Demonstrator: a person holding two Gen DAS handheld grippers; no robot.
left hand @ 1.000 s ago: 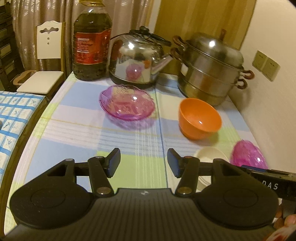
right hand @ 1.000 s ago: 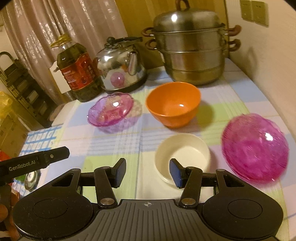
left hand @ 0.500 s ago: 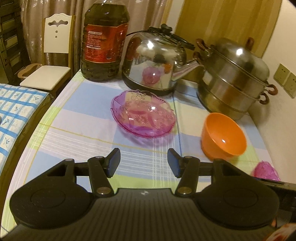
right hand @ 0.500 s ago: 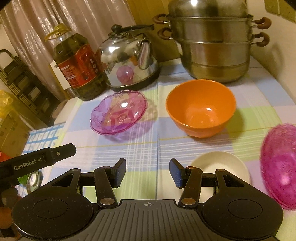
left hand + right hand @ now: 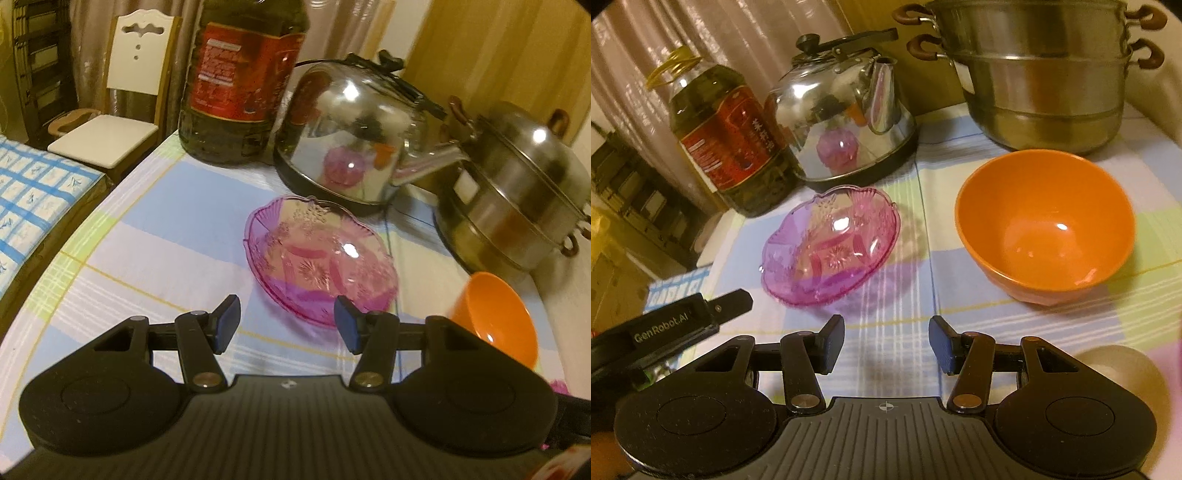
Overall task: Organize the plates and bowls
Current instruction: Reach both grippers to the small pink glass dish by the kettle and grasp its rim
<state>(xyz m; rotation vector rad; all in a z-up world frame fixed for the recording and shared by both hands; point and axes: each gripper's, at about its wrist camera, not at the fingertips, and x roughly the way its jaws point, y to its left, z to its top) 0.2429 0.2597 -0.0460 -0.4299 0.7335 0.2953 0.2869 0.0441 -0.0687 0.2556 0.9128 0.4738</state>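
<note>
Toward the far edge of the worktop (image 5: 894,258), my pink glass dish (image 5: 321,258) and orange bowl (image 5: 1045,225) stand apart, both holding nothing. A cream bowl (image 5: 1123,365) sits near the close edge, its inside hidden. My left gripper (image 5: 286,321) and right gripper (image 5: 886,338) hover with jaws wide, holding nothing. "GenRobot.AI" reads on the left gripper's side. The oil bottle (image 5: 727,144) wears a red label with Chinese characters, too blurred to read.

Warm, dim yellowish light glares off the shiny steel kettle (image 5: 354,136) and glossy orange plastic bowl (image 5: 1045,225), with fisheye-bent, blurred edges.
</note>
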